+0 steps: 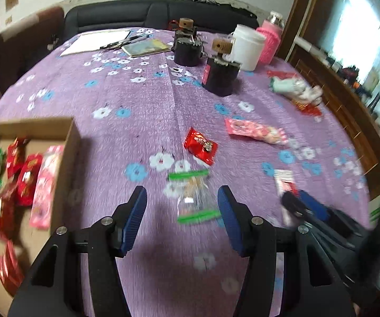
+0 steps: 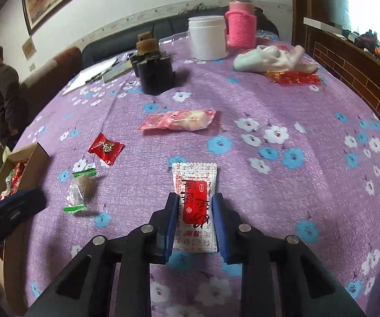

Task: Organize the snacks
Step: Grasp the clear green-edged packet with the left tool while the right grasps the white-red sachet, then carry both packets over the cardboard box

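Observation:
A cardboard box [image 1: 69, 137] at the left holds several red, pink and green snack packets. My left gripper [image 1: 182, 198] is open just above a clear candy with green ends [image 1: 193, 198], which lies between its fingers on the purple cloth. A red packet [image 1: 200, 145] and a pink packet [image 1: 256, 130] lie beyond. My right gripper [image 2: 195, 203] is closed against the sides of a white-and-red sachet [image 2: 195, 200] lying on the cloth. The right wrist view also shows the green-ended candy [image 2: 80, 187], red packet [image 2: 106, 148], pink packet [image 2: 179, 120] and box [image 2: 26, 169].
Two dark jars with corks [image 1: 220, 75], a white tub [image 1: 245, 46], a pink-sleeved bottle [image 1: 269, 42], papers and a pen [image 1: 97, 41] stand at the far side. A crumpled cloth on red wrappers [image 2: 274, 60] lies at the right. A person [image 2: 2, 97] stands at the left.

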A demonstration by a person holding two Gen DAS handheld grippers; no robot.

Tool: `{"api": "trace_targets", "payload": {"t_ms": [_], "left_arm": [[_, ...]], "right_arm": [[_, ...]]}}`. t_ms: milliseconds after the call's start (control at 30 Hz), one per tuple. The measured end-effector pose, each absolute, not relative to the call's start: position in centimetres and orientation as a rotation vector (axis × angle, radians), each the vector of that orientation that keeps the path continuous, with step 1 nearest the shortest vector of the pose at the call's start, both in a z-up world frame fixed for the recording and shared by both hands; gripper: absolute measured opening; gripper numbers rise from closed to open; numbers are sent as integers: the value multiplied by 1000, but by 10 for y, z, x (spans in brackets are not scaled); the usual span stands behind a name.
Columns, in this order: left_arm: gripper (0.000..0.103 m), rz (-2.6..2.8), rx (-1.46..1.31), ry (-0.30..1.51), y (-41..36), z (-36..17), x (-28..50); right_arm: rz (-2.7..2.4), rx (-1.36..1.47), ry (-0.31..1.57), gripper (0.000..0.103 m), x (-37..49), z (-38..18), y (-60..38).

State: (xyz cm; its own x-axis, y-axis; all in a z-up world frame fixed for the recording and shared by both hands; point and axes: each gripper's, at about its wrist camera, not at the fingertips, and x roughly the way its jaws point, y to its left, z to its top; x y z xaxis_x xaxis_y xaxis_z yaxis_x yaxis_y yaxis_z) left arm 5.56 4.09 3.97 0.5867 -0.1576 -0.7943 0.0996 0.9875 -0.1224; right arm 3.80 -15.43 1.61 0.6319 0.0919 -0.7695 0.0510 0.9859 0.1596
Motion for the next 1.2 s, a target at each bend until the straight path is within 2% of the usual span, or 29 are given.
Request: {"api": "trace_targets", "payload": {"t_ms": [300, 333, 367, 600, 800, 1000, 1200], "left_arm": [[53, -166, 1, 947, 25, 17, 70], [38, -165, 10, 937, 23, 17, 68], [28, -165, 18, 933, 22, 17, 67], [29, -184, -43, 935, 30, 26, 56], [29, -212, -125, 889, 56, 59, 23], [29, -173, -181, 832, 114, 86, -22], [29, -48, -238, 817, 182, 86, -51]], "right_arm": [[34, 190, 880, 28, 41, 15, -155], [34, 190, 880, 28, 40, 15, -155], [33, 187, 879, 28, 40, 15, -155], [26, 184, 861, 27, 37, 17, -154], [29, 196, 827, 27, 34, 22, -155], [48, 169, 776, 27, 27, 32, -147], [143, 144, 771, 27, 12, 52, -111]]}}
